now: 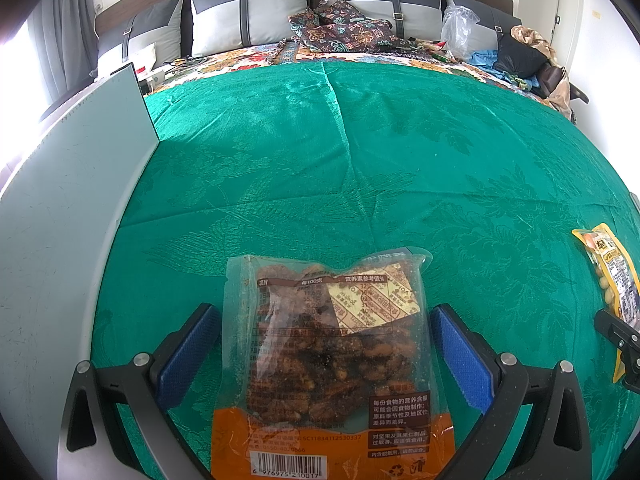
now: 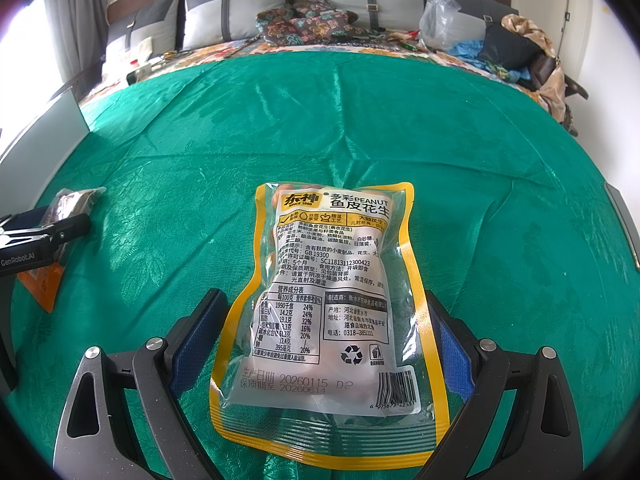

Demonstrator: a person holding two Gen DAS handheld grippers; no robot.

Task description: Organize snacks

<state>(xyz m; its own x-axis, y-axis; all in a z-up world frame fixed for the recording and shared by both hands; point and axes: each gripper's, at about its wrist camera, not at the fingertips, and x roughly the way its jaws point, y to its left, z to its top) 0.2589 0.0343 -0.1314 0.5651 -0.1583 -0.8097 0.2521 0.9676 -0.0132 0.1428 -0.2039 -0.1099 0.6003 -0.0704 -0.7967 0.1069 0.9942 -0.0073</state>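
Green patterned cloth (image 1: 360,168) is spread over the bed, with grey cushions (image 1: 248,12) seen against the headboard. From the left wrist view, a clear nut packet (image 1: 332,352) with an orange base is seen lying flat on the cloth between the blue-padded fingers (image 1: 192,348) of the left gripper (image 1: 326,344); they are spread wide on either side of it, and whether it is touched cannot be told. A pale panel (image 1: 80,184) is seen at the left. From the right wrist view, a yellow-edged peanut packet (image 2: 328,304) is seen flat between the widely parted fingers (image 2: 200,332) of the right gripper (image 2: 326,332), ungripped.
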